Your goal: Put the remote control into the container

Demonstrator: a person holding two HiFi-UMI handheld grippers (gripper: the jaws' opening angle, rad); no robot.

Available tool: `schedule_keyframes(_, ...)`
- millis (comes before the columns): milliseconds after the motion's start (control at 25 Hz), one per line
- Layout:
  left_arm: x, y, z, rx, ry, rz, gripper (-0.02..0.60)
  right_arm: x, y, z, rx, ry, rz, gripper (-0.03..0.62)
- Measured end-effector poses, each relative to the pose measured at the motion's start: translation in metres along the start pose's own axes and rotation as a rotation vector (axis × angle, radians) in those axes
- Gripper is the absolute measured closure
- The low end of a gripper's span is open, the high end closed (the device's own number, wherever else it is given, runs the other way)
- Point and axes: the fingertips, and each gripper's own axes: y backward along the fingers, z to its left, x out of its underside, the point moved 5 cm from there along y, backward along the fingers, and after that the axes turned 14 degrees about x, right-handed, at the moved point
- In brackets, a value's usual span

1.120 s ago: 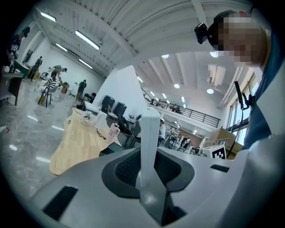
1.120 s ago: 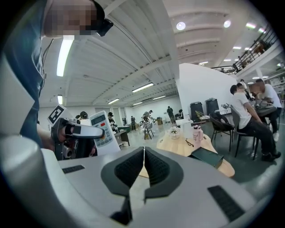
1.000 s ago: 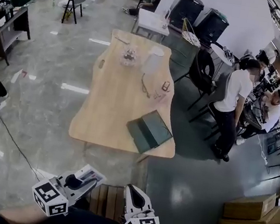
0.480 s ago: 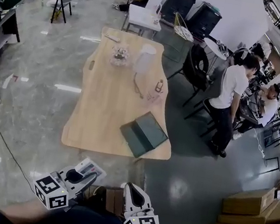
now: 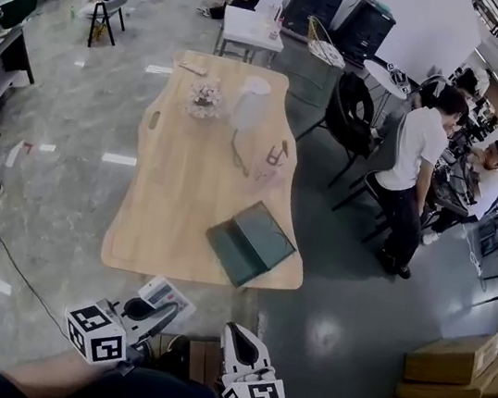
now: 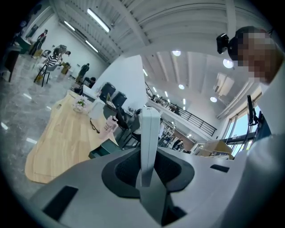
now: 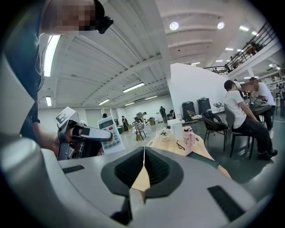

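Head view: table (image 5: 189,165) has drifted closer, so we're walking up. The container (image 5: 252,241) is at 12 o'clock, and the remote (image 5: 166,295) is still at 7 in the left gripper (image 5: 156,313).

Left gripper view: jaws partway closed, clamping the remote edge-on.

Right gripper view: right gripper (image 7: 143,164) pinched together, empty.

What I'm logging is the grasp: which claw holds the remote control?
The left claw: the white remote control is clamped between its jaws; the right claw is shut and empty.

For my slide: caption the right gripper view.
Right gripper shut and empty; left gripper holds the remote control, table ahead.
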Motion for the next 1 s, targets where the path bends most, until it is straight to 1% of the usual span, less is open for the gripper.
schedule_keyframes(160,0.001,-0.023,0.012,0.012,0.068,0.002,0.49,0.001,-0.005,-0.015,-0.001,-0.022,-0.003,0.576)
schedule_keyframes(360,0.009,-0.06,0.043,0.028,0.223,-0.009,0.49,0.002,-0.01,-0.038,-0.006,-0.04,-0.002,0.576)
schedule_keyframes(400,0.01,-0.068,0.05,0.027,0.238,-0.005,0.489,0.002,-0.01,-0.043,-0.006,-0.044,-0.002,0.576)
schedule_keyframes(560,0.017,-0.094,0.071,0.007,0.251,0.03,0.49,0.001,-0.008,-0.061,-0.002,-0.04,0.004,0.576)
schedule_keyframes(680,0.021,-0.11,0.085,0.01,0.283,0.032,0.491,0.003,-0.007,-0.072,0.013,-0.04,0.011,0.576)
schedule_keyframes(880,0.032,-0.137,0.111,0.039,0.368,0.038,0.49,0.004,-0.011,-0.083,0.058,-0.036,0.019,0.576)
schedule_keyframes(1000,0.04,-0.153,0.13,0.041,0.419,0.038,0.49,0.0,-0.018,-0.087,0.084,-0.025,0.013,0.576)
